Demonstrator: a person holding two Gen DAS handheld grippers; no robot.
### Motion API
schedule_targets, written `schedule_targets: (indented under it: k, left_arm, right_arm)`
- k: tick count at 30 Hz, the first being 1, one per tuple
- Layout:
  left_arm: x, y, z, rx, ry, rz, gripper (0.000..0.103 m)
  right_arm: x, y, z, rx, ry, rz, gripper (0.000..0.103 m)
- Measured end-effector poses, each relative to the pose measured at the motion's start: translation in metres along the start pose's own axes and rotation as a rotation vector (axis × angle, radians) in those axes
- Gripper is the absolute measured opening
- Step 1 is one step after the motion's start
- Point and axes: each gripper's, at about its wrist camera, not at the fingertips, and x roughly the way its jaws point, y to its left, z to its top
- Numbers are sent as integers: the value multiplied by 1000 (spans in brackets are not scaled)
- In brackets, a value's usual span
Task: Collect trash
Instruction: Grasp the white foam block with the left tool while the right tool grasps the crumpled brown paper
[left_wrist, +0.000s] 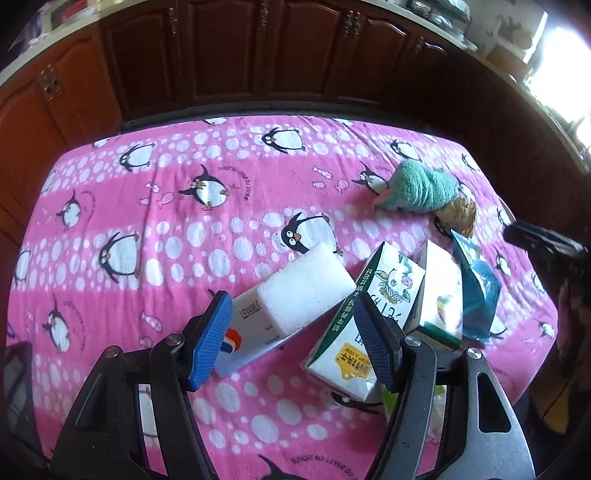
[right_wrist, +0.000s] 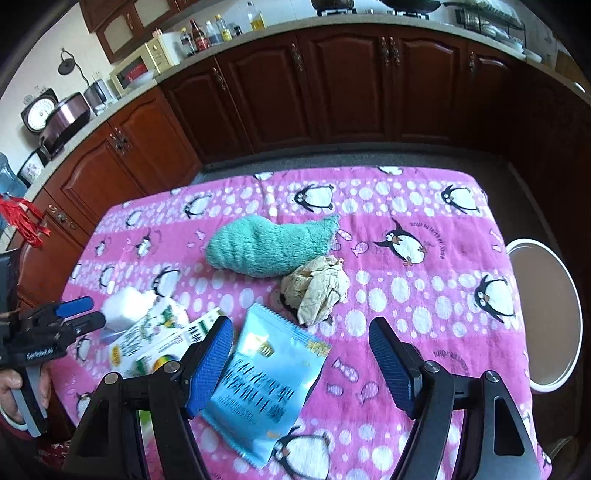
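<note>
- The left gripper (left_wrist: 291, 343) hangs low over the table (left_wrist: 110, 206) with its jaws spread wide and nothing between them; the right gripper (right_wrist: 301, 363) is the same, jaws apart and empty.
- Straight ahead of the left jaws lies 1 flat white box (left_wrist: 255, 332) with 1 white foam block (left_wrist: 304, 286) resting on its far end. I'd judge the foam very light and squashy, so a gentle pinch across its short sides should do.
- Just right of those jaws lie 2 drink cartons: the cow-print carton (left_wrist: 364, 317), partly behind the right-hand pad, and a second carton (left_wrist: 437, 295) touching it. They look like thin card, probably empty and easy to crush; take them across the narrow faces.
- 1 blue foil packet (right_wrist: 264, 384) lies flat between the right gripper's jaws, nearer the left-hand pad. It looks slick and floppy, so a crimped edge is likely the best hold.
- Beyond those jaws sits 1 crumpled paper ball (right_wrist: 317, 290), light and springy, touching 1 green towel (right_wrist: 269, 245), soft and probably not trash.
- 1 white round stool (right_wrist: 543, 314) stands off to the right, beside the table.
</note>
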Motion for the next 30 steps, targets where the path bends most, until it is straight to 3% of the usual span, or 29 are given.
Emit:
schedule_targets:
  k: [12,14,15,16,17,18,21,30]
  left_arm:
    - [27,-5,9,113,42,-3,67]
    - [29,-3,11,108,45,-25,66]
    - [29,-2,11,105,43,-31,61]
    - [29,-2,11,104,39,-38,45]
    - [29,-2,12,104,46,-46,39]
    - [30,-2,12,104,49,-43,38]
    - [27,-6,10,126,42,-33,35]
    - [-1,-5,18,85,-31,-22,32]
  right_arm:
    - [62,-16,20,90,96,36,73]
    - [65,-16,21,96,99,44,73]
    - [67,-16,20,97,99,50,73]
    - [67,-16,20,97,98,55,69]
    - [68,-16,20,96,100,61,54]
    - [69,-16,19,92,105,58,43]
    - [68,-16,17,74,98,61,37]
    - [26,-17,18,52,7,75,35]
